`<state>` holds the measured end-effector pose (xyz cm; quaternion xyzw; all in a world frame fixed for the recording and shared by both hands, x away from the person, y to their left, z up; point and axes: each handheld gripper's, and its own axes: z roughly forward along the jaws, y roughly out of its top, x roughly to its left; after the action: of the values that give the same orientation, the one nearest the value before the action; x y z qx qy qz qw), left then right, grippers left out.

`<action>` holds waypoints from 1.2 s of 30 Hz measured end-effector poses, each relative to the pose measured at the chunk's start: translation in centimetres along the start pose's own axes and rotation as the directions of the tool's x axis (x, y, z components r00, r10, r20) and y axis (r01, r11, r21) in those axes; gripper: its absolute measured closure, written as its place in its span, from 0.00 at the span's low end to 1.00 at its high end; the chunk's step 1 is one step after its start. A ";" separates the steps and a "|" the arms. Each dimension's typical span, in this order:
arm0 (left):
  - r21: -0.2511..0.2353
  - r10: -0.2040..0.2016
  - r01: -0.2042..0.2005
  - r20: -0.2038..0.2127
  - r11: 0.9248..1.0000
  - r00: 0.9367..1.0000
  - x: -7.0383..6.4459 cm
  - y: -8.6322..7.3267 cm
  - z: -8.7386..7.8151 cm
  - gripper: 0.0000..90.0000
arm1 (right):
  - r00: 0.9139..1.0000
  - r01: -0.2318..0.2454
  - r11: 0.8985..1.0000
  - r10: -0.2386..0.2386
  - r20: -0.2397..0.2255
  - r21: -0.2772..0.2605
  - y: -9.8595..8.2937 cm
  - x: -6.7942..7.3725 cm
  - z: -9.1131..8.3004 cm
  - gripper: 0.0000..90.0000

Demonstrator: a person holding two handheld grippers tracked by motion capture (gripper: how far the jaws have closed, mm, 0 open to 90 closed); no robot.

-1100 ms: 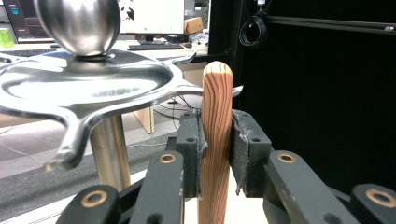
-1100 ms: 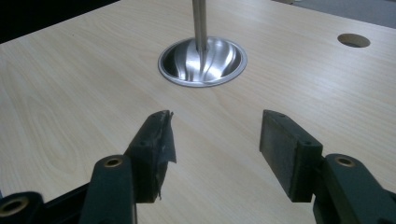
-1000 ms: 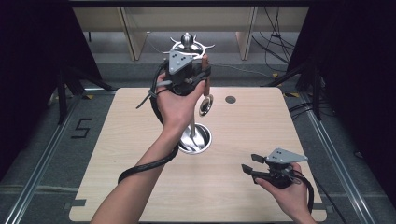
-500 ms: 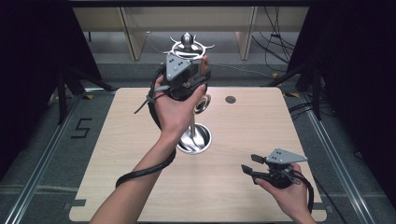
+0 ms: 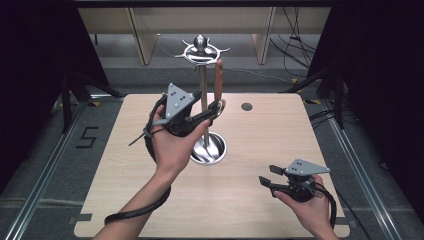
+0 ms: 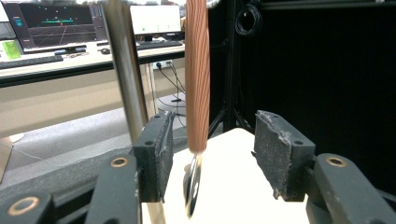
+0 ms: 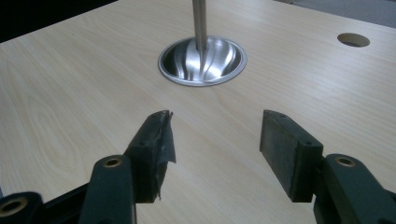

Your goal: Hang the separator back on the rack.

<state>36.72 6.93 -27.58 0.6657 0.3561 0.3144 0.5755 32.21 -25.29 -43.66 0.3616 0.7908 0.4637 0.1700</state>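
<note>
A metal stand (image 5: 202,95) with hooks at its top rises from a bowl-shaped base (image 5: 210,152) at the table's middle. A utensil with a brown wooden handle (image 5: 218,80) hangs from one hook, metal end down. My left gripper (image 5: 216,109) is raised beside the pole and open. In the left gripper view the handle (image 6: 197,84) hangs between the pads (image 6: 156,149) without touching them, and the metal end (image 6: 192,186) dangles below. My right gripper (image 5: 267,181) is open and empty, low over the table at the front right, facing the base (image 7: 201,60).
The light wooden table (image 5: 125,165) has a round hole (image 5: 246,106) at its back right. Dark curtains flank both sides. A cable trails from the left forearm to the table's front edge (image 5: 135,212). Desks with monitors (image 6: 56,23) stand beyond the table.
My left gripper has come down from the stand's hooks to mid-pole height and toward the person. The utensil stays hanging on its hook. The right gripper has not moved.
</note>
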 end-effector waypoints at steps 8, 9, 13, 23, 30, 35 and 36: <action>0.056 0.018 -0.018 -0.007 0.998 1.000 1.3 -3.3 -2.3 0.50 | 1.000 -0.005 1.000 0.005 -0.004 0.011 0.0 0.1 -0.1 0.49; 0.050 0.031 -0.031 0.003 0.998 1.000 1.6 -3.7 -2.5 0.50 | 1.000 -0.004 1.000 0.004 -0.003 0.011 0.0 0.0 -0.1 0.49; 0.069 0.035 -0.035 0.004 0.997 0.999 2.2 -5.6 -3.6 0.49 | 1.000 -0.004 1.000 0.004 -0.001 0.006 0.0 0.0 0.0 0.49; 0.137 0.039 -0.037 -0.012 0.990 0.999 3.4 -10.9 -5.4 0.45 | 1.000 -0.015 1.000 0.015 -0.009 0.022 0.0 0.0 -0.2 0.49; 0.199 0.053 -0.048 -0.020 0.979 0.998 4.4 -14.1 -6.3 0.45 | 1.000 -0.024 1.000 0.024 -0.011 0.020 0.1 0.0 -0.1 0.49; 0.246 0.070 -0.057 -0.042 0.968 0.997 4.9 -16.5 -7.0 0.45 | 1.000 -0.023 1.000 0.023 -0.018 0.021 0.0 0.1 0.1 0.49; 0.256 0.066 -0.052 -0.046 0.965 0.997 5.1 -17.0 -7.0 0.45 | 1.000 -0.022 1.000 0.022 -0.018 0.021 0.0 0.1 0.1 0.49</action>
<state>31.77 16.41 -43.37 0.7358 0.3888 0.3010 0.4658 32.20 -25.20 -43.70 0.3676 0.7932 0.4605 0.1537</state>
